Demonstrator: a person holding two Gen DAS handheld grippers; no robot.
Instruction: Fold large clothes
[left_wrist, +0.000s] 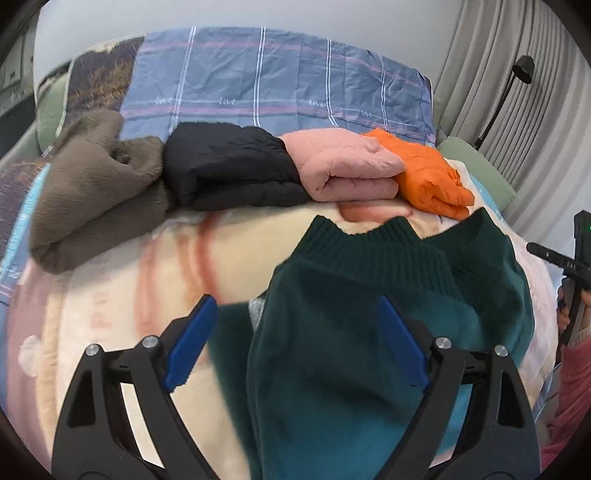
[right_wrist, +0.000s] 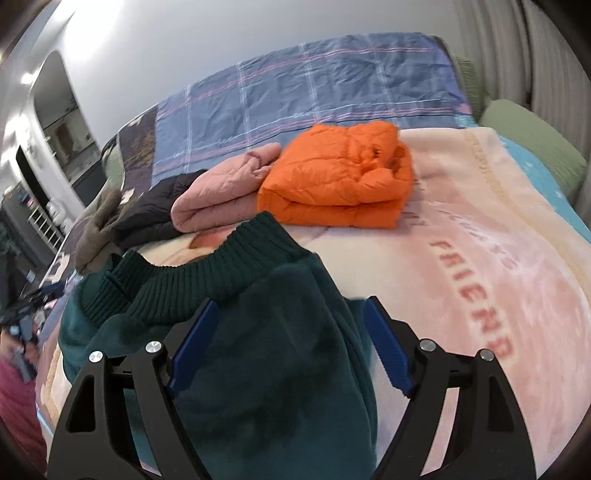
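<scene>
We see a pink blanket (right_wrist: 461, 236) covering the bed, grey curtains (left_wrist: 517, 55) behind; left gripper (left_wrist: 295, 332) and right gripper (right_wrist: 291, 332) spread above the green sweater (right_wrist: 258, 332).

Four folded garments: brown (left_wrist: 92, 177), black (left_wrist: 229, 162), pink (left_wrist: 351, 170), orange (left_wrist: 432, 173); one green sweater (left_wrist: 351, 332); two grippers (left_wrist: 295, 343) (right_wrist: 291, 350)

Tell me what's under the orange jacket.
The orange jacket lies on the pink blanket, its left edge overlapping the folded pink garment. Anything beneath its folds is hidden.
</scene>
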